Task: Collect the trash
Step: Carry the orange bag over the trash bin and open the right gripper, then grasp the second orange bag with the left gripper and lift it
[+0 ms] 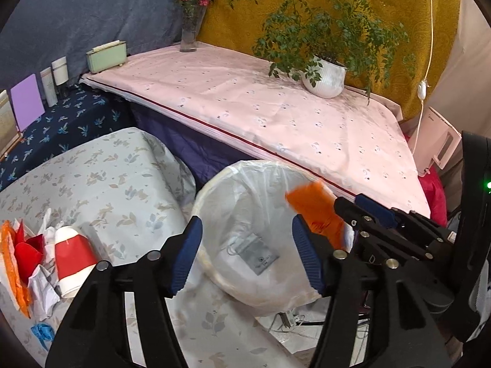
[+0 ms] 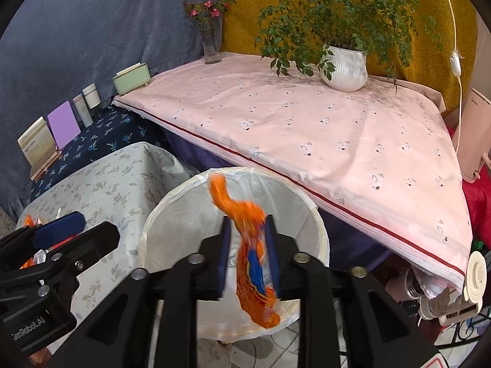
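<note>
- My right gripper [image 2: 250, 257] has its fingers [image 2: 225, 257] pinched on an orange snack wrapper [image 2: 253, 263], blurred, hanging over the lined trash bin [image 2: 307, 214].
- My left gripper [image 1: 247, 254] has its fingers spread wide, gripping nothing, in front of that bin [image 1: 214, 190].
- To the left, on the leaf-print table [image 1: 122, 165], lies a trash pile [image 1: 40, 254]: a red-and-white paper cup [image 1: 72, 257], crumpled paper, orange scraps.
- Behind the bin, the pink-clothed table [image 2: 307, 128] carries a potted plant [image 2: 343, 64], a flower vase [image 2: 211, 40] and a green box [image 2: 132, 78].
</note>
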`<state>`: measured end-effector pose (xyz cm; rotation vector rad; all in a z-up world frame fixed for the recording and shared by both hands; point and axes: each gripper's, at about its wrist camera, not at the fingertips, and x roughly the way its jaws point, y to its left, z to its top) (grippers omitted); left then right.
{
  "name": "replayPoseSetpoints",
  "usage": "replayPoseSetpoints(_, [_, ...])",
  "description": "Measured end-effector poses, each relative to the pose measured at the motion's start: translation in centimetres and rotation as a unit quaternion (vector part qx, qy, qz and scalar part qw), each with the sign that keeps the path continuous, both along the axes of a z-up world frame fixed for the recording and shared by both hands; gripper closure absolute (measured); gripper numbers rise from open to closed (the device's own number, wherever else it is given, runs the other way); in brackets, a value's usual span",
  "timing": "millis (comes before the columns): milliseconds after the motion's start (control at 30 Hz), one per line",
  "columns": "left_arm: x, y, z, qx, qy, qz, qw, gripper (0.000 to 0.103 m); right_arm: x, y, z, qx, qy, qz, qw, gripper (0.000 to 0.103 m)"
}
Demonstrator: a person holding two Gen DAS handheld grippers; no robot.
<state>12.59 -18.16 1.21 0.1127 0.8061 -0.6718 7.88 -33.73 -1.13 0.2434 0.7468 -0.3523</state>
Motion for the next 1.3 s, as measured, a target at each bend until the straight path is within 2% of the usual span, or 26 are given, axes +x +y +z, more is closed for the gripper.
replayPoseSetpoints(67, [0.2,0.6,-0.1,0.002,0.000,0.010,0.9999,0.038,0.1,0.3,0.1,-0.001,-0.002,0.002,1.000,0.068])
replayPoseSetpoints(167, [0.5,1.6,-0.3,0.005,-0.001,0.025,0.9997,0.037,0.4,0.9,0.5,-0.007,-0.003,0.007,1.000,0.066])
replayPoseSetpoints(433, [0.8,4.5,-0.1,0.008,-0.006,0.064,0.9979,0.033,0.2,3.5,2.1,-0.026,-0.015,0.025,0.999,0.052])
replayPoseSetpoints(733, [0.8,9.1,-0.3,0.008,-0.003,0.115,0.9934,0.026,-0.1,7.1,3.3,-0.030,-0.025,0.058,0.998,0.050])
replayPoseSetpoints(833, [1.0,11.1,-0.5,0.008,0.004,0.133,0.9911,0.019,0.0,8.6,3.6,-0.033,-0.027,0.070,0.997,0.050])
replayPoseSetpoints(1000, [1.3,14.3,-1.0,0.003,0.014,0.166,0.9860,0.019,0.1,10.9,3.8,-0.034,-0.029,0.090,0.995,0.047])
replayPoseSetpoints(1300, [1.5,18.8,-1.5,0.019,0.014,0.216,0.9761,0.019,0.7,15.0,3.5,-0.037,-0.021,0.124,0.991,0.047])
